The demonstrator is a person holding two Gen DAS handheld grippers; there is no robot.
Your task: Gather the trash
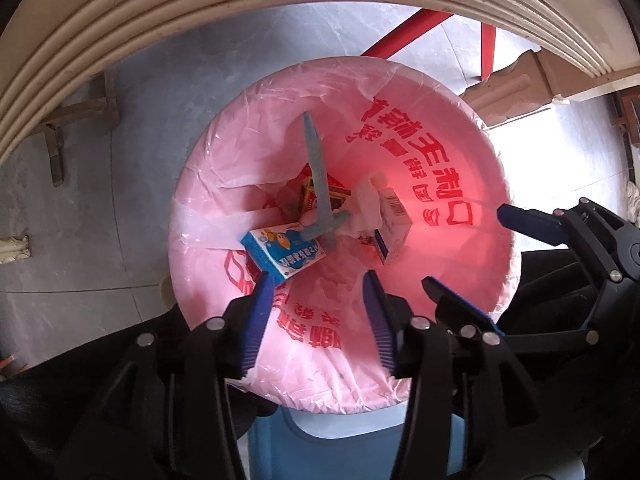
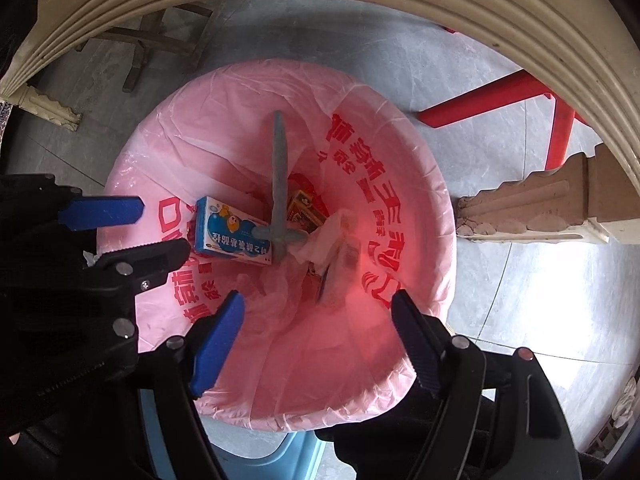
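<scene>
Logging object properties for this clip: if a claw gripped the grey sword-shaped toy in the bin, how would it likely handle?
The grey toy sword looks like moulded plastic, so probably stiff and light. Its thin blade leans on the pink bin liner with the crossguard resting on the blue box, so it would likely pivot or slide if nudged. The narrow blade may twist between pads.

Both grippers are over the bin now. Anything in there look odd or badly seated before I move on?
The grey plastic toy sword stands on end, leaning against the pink bin liner, its tip near the rim. The blue-and-white box and other trash lie low.
</scene>
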